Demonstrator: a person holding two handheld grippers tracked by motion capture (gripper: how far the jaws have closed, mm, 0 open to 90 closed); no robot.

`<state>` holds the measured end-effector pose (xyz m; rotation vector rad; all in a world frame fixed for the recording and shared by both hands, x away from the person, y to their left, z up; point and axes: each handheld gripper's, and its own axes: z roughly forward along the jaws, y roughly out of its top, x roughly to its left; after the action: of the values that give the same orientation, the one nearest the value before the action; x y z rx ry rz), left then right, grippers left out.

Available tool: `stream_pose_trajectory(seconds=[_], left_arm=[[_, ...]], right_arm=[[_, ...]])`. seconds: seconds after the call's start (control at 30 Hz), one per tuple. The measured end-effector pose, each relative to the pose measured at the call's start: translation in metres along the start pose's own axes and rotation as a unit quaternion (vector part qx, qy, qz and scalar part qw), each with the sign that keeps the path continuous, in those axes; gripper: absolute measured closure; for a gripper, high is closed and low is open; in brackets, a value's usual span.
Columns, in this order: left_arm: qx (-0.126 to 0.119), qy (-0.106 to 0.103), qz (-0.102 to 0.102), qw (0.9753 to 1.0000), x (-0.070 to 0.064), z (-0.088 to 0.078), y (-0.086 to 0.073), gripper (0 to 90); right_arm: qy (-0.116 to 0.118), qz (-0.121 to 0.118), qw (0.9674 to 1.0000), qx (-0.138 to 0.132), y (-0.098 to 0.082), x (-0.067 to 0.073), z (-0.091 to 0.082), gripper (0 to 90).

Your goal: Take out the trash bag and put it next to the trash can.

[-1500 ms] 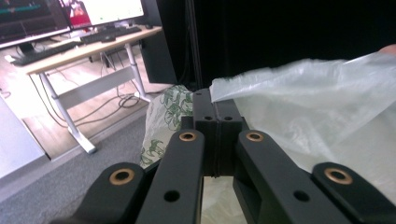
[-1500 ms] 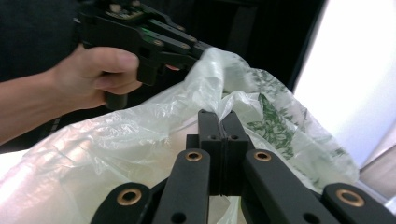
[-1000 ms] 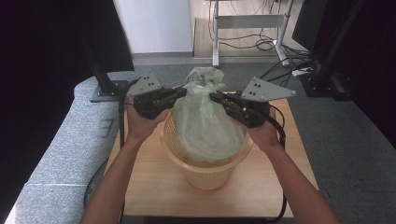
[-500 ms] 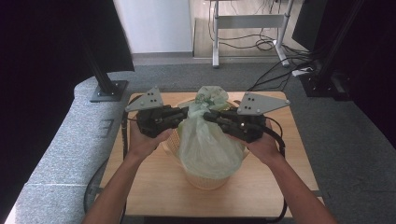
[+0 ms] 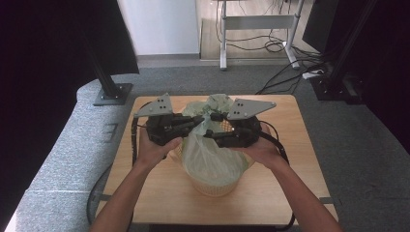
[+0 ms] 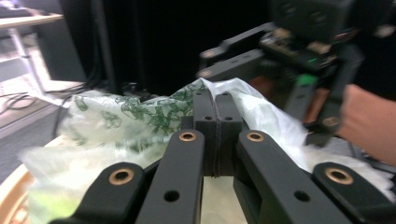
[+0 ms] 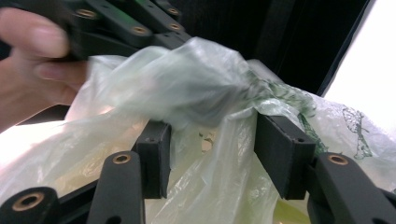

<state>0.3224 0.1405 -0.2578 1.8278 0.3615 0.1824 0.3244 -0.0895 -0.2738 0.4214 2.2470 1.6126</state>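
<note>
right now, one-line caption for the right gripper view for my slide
Right gripper with open jaws straddling the gathered neck of a pale green plastic bag.

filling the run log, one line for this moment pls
left tool: shut on bag | right tool: open around bag neck | bag: in basket | basket: on table

Pale green bag w/ dark green print, cream basket, black tools, wood table.
</note>
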Motion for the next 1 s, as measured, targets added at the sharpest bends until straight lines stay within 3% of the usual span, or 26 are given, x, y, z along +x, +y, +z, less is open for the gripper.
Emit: stream_pose_trajectory(seconds=[0.07,0.17,0.23,0.37,0.43,0.53,0.63,0.7,0.83,1.0], left_arm=[[-0.002,-0.007,-0.005,1.0,0.001,0.001,0.001,90.0],[-0.008,-0.018,-0.018,0.9996,0.004,0.0,0.001,89.8],[-0.021,-0.032,-0.029,0.9989,0.007,-0.004,0.0,84.1],[-0.034,-0.003,-0.016,0.9993,0.006,-0.02,-0.001,63.0],[-0.043,0.024,-0.011,0.9987,0.006,-0.033,-0.003,51.8],[-0.044,0.055,-0.01,0.9975,0.012,-0.05,-0.01,42.4],[-0.035,0.054,-0.021,0.9977,0.02,-0.057,-0.019,35.0],[-0.02,0.044,-0.027,0.9985,0.024,-0.054,-0.025,28.6],[0.015,0.026,-0.015,0.9994,0.021,-0.033,-0.027,18.2],[0.049,0.046,0.018,0.9976,0.004,0.0,-0.021,11.8]], right_arm=[[-0.001,-0.009,0.9999,-0.005,0.001,0.0,0.001,55.6],[0.004,-0.037,0.9993,-0.004,0.002,0.005,0.002,77.3],[-0.01,-0.042,0.9991,-0.003,0.002,0.007,0.002,86.3],[-0.025,-0.032,0.9991,-0.013,0.001,0.001,-0.005,88.4],[-0.025,-0.021,0.9991,-0.028,0.003,-0.004,-0.013,88.5],[-0.025,-0.011,0.9984,-0.049,0.01,-0.01,-0.027,88.6],[-0.026,-0.001,0.9973,-0.068,0.021,-0.015,-0.039,88.6],[-0.025,-0.001,0.9968,-0.076,0.028,-0.017,-0.043,88.6],[-0.02,-0.012,0.9967,-0.078,0.04,-0.012,-0.04,88.6],[-0.007,-0.021,0.9968,-0.077,0.047,-0.001,-0.026,88.7]])
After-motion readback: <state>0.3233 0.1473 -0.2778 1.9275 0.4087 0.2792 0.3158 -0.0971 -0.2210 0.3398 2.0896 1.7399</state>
